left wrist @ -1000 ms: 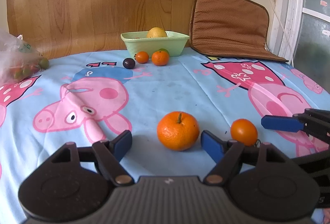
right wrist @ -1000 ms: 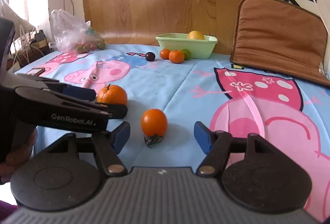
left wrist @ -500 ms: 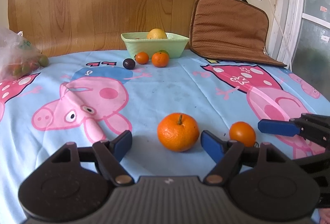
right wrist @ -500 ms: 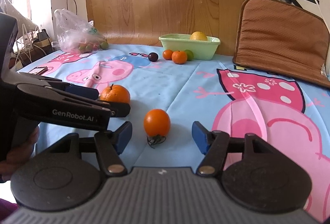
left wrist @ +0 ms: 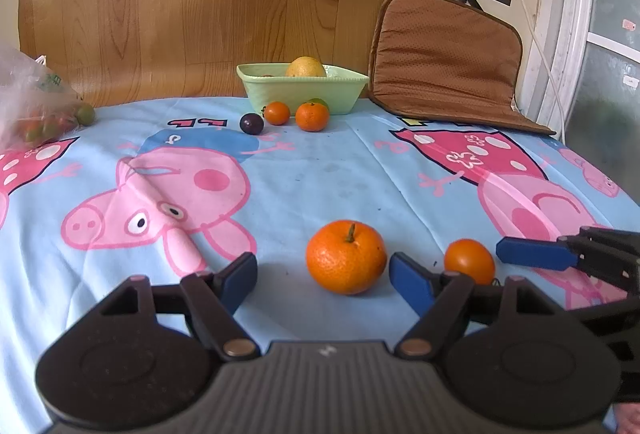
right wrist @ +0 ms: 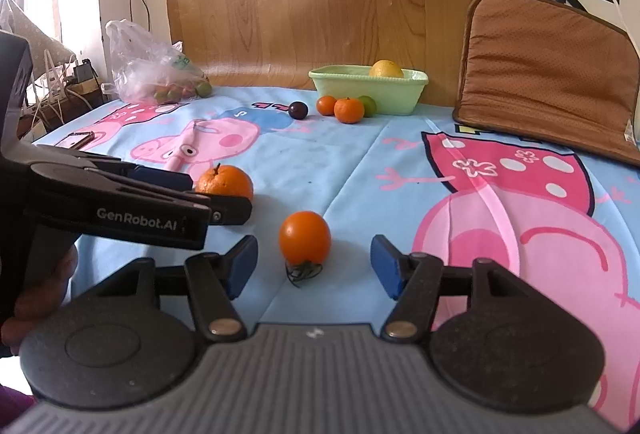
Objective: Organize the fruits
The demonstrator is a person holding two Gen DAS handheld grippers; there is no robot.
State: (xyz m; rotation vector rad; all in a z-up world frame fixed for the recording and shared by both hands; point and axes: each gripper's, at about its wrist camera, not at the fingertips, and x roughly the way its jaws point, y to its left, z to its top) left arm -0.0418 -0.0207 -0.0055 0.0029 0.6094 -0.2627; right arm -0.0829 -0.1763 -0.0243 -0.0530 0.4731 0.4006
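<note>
Narrowing since a second ago, the right gripper (right wrist: 314, 266) jaws are closing around the small orange tomato (right wrist: 305, 238) on the tablecloth (right wrist: 344, 170), not yet touching; left gripper (left wrist: 323, 274) stays spread around the mandarin (left wrist: 346, 256), both poised for lifting toward the green bowl (left wrist: 302, 90)

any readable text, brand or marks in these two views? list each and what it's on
"GenRobot.AI": white lettering on the side of the left gripper, seen in the right wrist view.
Pink letter-like marks on the tablecloth near the dark plum: they do not read as a word from here.
Green print on the plastic bag: too small to read.
Small white logo on each camera mount: a symbol, no text.
</note>
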